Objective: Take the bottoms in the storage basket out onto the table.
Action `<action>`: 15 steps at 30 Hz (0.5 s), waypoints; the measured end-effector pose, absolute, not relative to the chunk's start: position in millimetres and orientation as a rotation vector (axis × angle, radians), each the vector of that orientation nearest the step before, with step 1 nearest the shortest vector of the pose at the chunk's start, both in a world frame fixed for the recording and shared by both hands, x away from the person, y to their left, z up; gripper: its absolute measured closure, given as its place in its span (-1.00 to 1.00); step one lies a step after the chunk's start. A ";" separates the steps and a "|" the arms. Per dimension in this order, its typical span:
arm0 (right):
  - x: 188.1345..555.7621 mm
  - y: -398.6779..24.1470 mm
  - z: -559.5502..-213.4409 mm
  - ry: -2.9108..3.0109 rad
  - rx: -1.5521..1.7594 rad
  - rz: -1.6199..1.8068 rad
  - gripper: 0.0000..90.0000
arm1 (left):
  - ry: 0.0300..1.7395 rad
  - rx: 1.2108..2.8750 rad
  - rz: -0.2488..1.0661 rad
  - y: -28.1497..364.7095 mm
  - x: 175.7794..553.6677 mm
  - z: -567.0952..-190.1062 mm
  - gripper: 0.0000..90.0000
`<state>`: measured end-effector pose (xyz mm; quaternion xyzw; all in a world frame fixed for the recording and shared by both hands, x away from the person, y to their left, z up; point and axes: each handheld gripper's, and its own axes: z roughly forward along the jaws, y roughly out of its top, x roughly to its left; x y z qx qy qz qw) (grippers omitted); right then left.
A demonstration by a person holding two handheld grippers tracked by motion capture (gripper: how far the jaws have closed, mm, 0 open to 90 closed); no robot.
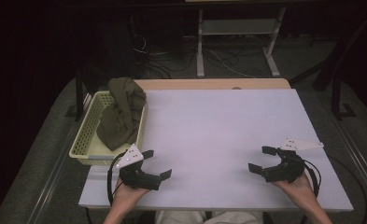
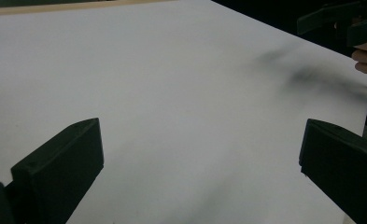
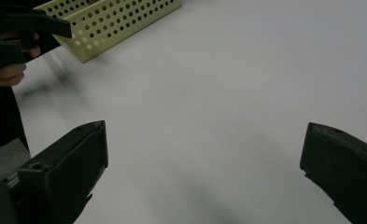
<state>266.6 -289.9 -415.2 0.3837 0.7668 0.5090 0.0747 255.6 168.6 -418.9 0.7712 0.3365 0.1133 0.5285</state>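
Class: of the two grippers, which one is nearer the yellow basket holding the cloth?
The left gripper, just below the basket's near corner; the right gripper is across the table.

Left gripper [image 1: 158, 163] held low at the near left, jaws wide apart, nothing between them; right gripper [image 1: 261, 159] mirrors it at the near right, jaws likewise spread and empty; both point inward toward each other.

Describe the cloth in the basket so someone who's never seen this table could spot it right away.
Start at the white table and go to its far left edge, where a pale yellow perforated basket sits. The cloth is the crumpled olive-brown heap piled in it, spilling over the rim: the table's one soft, dark thing.
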 end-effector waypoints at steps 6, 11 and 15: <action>264.9 -289.1 -415.1 2.315 1.142 1.512 -0.98 | 0.814 1.842 0.275 170.2 256.1 -419.1 -1.00; 263.6 -289.1 -415.1 2.320 1.145 1.517 -0.98 | 0.823 1.834 0.276 171.5 256.2 -418.9 -1.00; 263.2 -288.8 -415.2 2.328 1.140 1.510 -0.98 | 0.830 1.836 0.277 172.7 256.3 -418.8 -1.00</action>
